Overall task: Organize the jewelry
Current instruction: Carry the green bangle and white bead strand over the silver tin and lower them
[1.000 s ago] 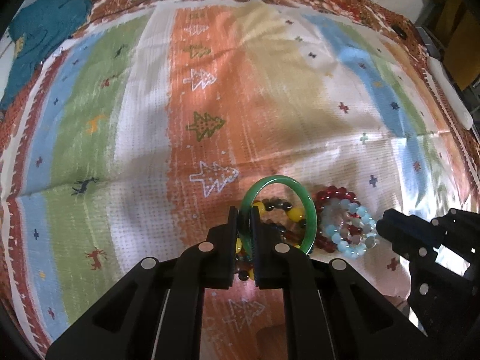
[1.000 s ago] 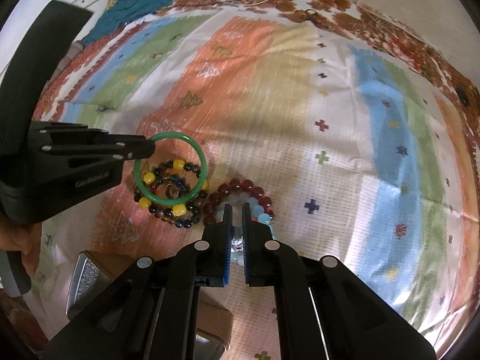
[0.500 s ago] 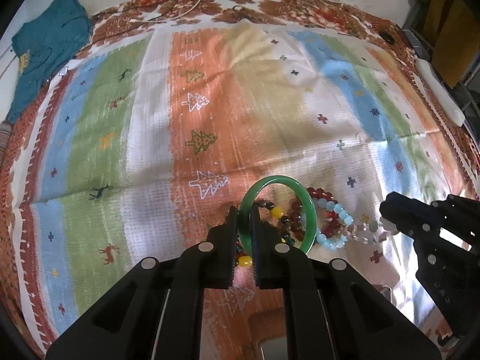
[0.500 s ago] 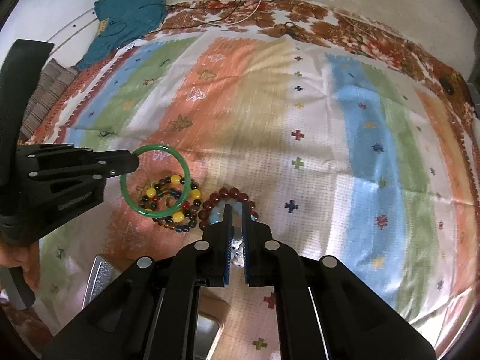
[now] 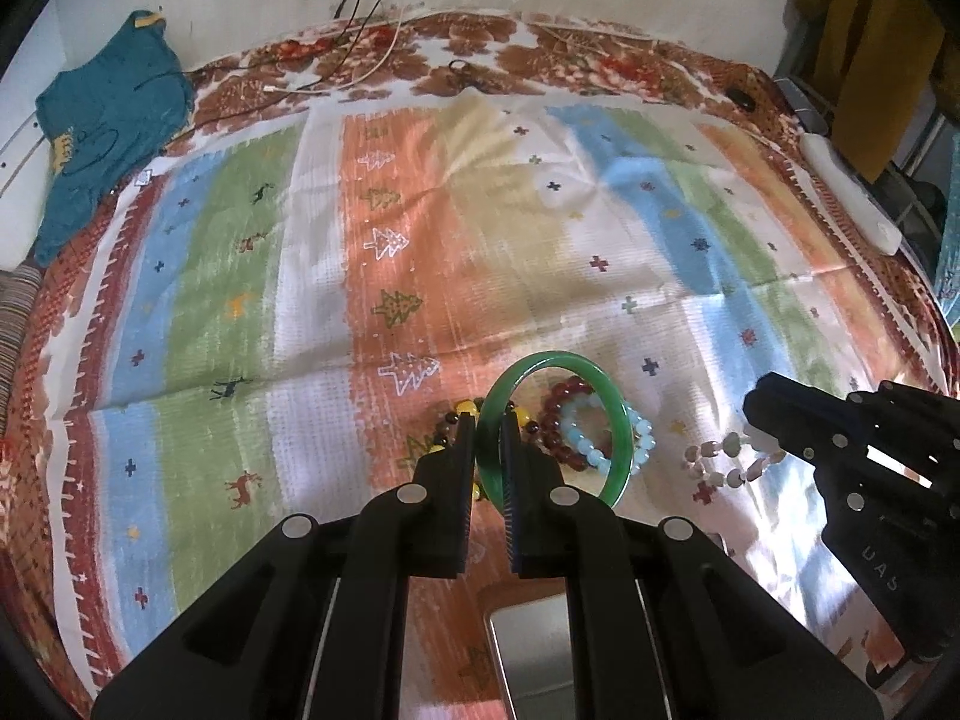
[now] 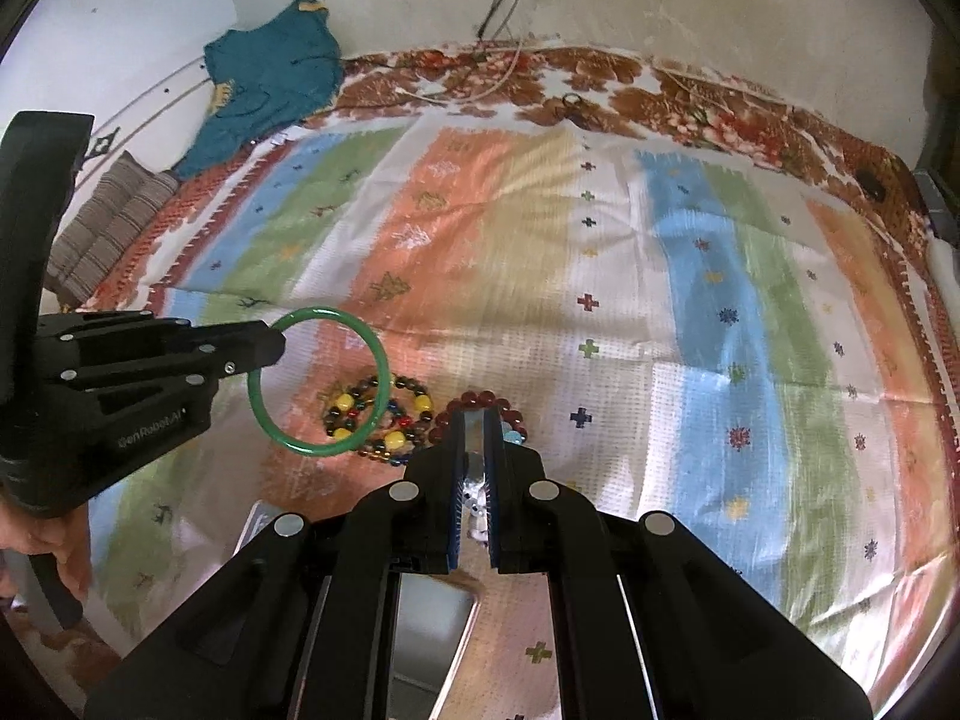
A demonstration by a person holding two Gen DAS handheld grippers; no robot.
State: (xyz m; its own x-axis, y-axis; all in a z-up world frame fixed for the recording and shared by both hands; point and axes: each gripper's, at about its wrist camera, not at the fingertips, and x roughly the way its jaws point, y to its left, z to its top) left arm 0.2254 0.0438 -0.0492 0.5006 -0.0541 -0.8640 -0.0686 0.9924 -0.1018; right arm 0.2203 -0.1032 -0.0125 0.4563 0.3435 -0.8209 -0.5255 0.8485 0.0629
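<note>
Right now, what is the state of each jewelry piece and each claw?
green bangle: lifted, clamped by left claw
pale bead bracelet: lifted, hanging from right claw
dark red bead bracelet: lying on cloth
yellow-and-dark bead bracelet: lying on cloth

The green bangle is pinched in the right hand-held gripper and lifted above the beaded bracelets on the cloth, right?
Not quite: the green bangle is pinched in the left hand-held gripper, not the right. The right wrist view shows it lifted above the beaded bracelets on the cloth; the right hand-held gripper holds a pale bead bracelet.
</note>
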